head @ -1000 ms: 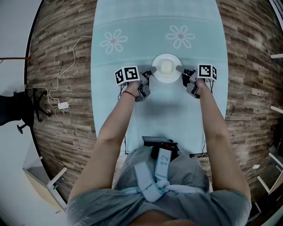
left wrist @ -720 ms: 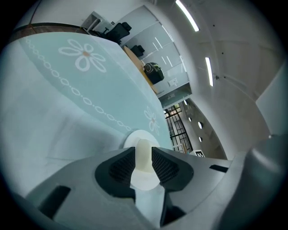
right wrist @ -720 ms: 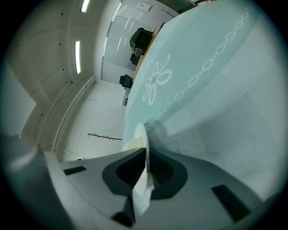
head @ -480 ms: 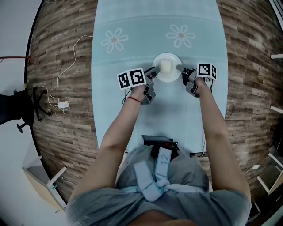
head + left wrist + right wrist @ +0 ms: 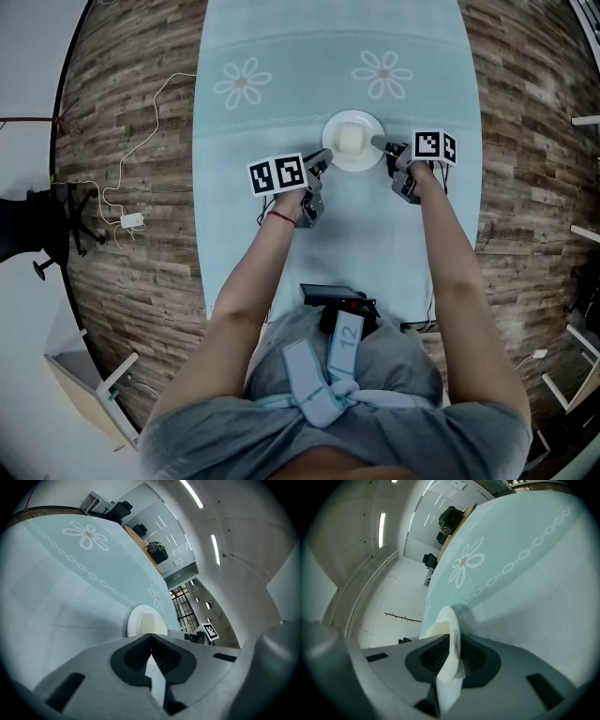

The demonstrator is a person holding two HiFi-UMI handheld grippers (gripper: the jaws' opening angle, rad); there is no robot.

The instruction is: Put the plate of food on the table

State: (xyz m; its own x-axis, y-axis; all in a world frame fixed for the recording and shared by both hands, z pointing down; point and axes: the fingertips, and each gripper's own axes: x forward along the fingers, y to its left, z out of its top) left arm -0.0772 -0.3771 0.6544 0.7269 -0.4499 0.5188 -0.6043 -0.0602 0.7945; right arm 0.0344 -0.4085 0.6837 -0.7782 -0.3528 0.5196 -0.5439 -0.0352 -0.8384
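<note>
The plate with its pale block of food lies toward the far end of the desk, a little nearer the desk's right edge than its left and just on the near side of the two flower prints. From the head view and the left gripper view it looks to be resting on the cloth, though I cannot rule out that it hangs just above it. The right tongs are clamped on the plate's right rim. In the right gripper view the thin white edge runs straight between the two jaws, with the food just beyond. The left tongs are closed on nothing. Their tips meet in the left gripper view, and the plate sits just ahead of them, close to the tips but not between them. So the plate lies between the two tongs, right of the left pair and left of the right pair. Being round, it has no long axis to mind. The right hand alone carries it, and by my judgement what remains is for that grip to let go and draw back toward the desk's right edge without dragging the rim.
</note>
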